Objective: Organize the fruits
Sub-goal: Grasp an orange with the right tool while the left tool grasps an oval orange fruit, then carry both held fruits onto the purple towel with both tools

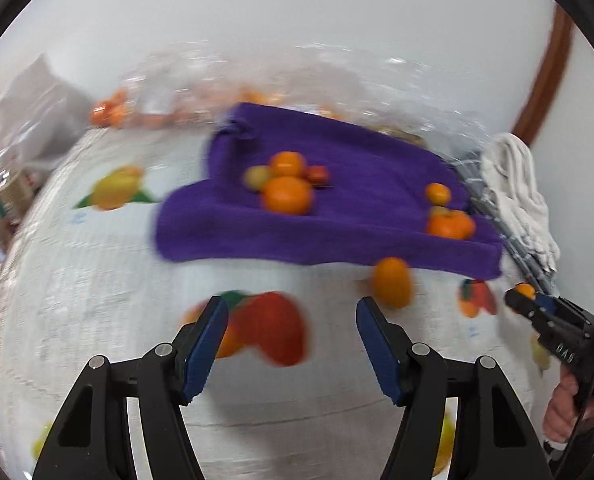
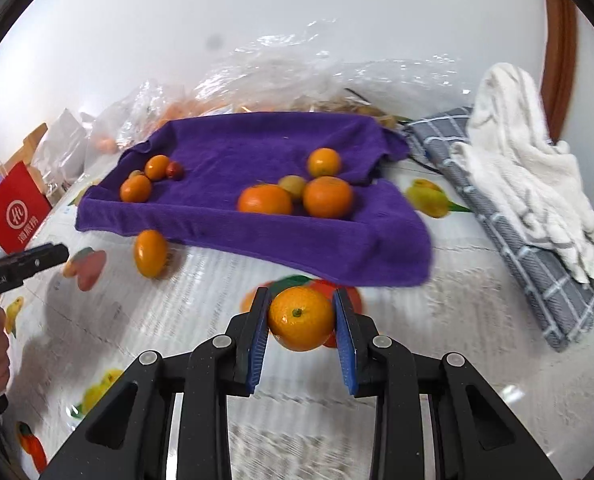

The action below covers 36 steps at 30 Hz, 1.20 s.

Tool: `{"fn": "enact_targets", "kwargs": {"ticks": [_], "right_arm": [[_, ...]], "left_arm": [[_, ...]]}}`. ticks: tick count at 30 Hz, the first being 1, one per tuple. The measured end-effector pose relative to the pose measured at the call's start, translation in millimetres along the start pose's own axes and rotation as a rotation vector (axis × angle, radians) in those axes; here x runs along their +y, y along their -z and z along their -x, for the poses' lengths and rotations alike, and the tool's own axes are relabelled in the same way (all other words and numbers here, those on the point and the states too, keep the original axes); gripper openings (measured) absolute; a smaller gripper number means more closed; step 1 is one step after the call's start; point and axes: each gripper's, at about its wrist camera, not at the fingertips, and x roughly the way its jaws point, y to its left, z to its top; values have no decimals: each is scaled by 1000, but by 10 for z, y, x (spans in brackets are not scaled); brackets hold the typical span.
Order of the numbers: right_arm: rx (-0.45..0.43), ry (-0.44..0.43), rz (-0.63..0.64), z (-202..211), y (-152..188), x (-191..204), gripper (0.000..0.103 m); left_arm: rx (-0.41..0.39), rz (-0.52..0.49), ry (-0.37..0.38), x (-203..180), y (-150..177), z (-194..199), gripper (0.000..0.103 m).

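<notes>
A purple towel lies on the table with two groups of fruit on it: oranges and a small red fruit at the left, oranges and a yellowish fruit at the middle. My right gripper is shut on an orange just in front of the towel's near edge. It also shows in the left wrist view. A loose orange lies on the tablecloth beside the towel; the left wrist view shows it just beyond my open, empty left gripper.
The tablecloth has printed fruit pictures. A grey checked cloth with a white towel on it lies at the right. Clear plastic bags with more fruit sit behind the purple towel. A red paper bag stands at the left.
</notes>
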Motion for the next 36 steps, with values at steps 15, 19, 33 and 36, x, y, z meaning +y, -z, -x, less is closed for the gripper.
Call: {"fn": "enact_targets", "kwargs": {"ticks": [15, 19, 33, 36], "right_arm": [[-16, 7, 23, 236, 119, -216, 31], [-10, -2, 24, 226, 127, -189, 31], [-36, -25, 5, 360, -43, -31, 31], [-47, -30, 13, 430, -125, 22, 31]], "left_arm": [[81, -2, -23, -736, -78, -555, 50], [95, -7, -66, -745, -86, -592, 31], [101, 41, -99, -273, -30, -29, 31], [78, 44, -119, -190, -85, 137, 31]]}}
